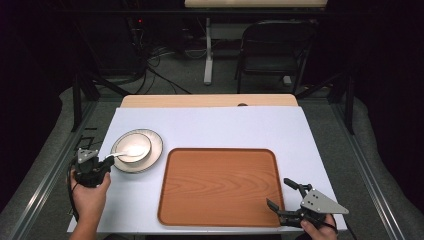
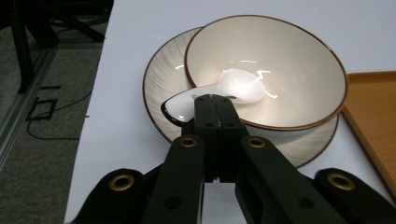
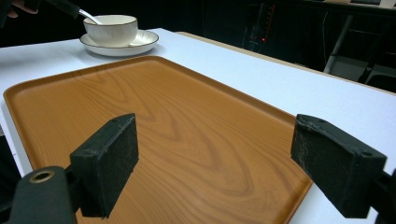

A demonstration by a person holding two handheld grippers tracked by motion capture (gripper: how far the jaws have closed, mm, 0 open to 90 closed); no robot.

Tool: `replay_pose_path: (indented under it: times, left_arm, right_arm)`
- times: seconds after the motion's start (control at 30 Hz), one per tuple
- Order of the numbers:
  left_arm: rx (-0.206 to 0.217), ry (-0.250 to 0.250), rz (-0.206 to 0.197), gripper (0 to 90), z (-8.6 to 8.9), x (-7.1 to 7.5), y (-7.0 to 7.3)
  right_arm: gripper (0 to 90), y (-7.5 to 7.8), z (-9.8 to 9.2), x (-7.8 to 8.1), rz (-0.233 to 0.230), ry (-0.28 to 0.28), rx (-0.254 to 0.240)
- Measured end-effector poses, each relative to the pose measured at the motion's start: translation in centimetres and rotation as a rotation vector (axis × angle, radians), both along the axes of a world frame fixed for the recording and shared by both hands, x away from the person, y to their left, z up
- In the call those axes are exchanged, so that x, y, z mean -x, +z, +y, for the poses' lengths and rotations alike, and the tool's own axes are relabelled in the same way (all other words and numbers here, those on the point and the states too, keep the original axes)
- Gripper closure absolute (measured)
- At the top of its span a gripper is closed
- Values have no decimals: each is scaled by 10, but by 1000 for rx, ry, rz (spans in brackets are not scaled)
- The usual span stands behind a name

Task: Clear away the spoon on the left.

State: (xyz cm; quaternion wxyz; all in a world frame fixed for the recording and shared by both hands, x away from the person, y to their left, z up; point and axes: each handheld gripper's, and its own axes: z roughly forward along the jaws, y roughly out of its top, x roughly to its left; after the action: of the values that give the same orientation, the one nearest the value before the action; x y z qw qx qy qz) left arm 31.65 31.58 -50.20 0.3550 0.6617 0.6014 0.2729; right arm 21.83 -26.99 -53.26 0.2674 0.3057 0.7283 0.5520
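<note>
A cream bowl (image 1: 132, 147) (image 2: 266, 70) (image 3: 110, 29) with a brown rim stands on a matching plate (image 1: 153, 156) (image 2: 163, 79) (image 3: 140, 44) at the left of the white table. A white spoon (image 1: 120, 154) (image 2: 238, 86) lies in the bowl with its handle over the near rim. My left gripper (image 1: 106, 163) (image 2: 215, 109) is shut on the spoon's handle. My right gripper (image 1: 282, 195) (image 3: 224, 158) stands open over the near right corner of the wooden tray (image 1: 220, 185) (image 3: 154, 126), nothing between its jaws.
The tray lies empty in the middle of the white table (image 1: 215, 125). A strip of bare wood (image 1: 210, 100) shows at the table's far edge. Beyond it stand a folding chair (image 1: 272, 45) and cables on the floor.
</note>
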Motion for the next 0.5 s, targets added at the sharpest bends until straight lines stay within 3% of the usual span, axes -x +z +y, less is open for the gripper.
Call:
replay_pose_path:
  times: [0.5]
  left_arm:
    - [-16,54,-22,900,10,-25,7]
  right_arm:
    - [144,0,0,-1,1,1,2]
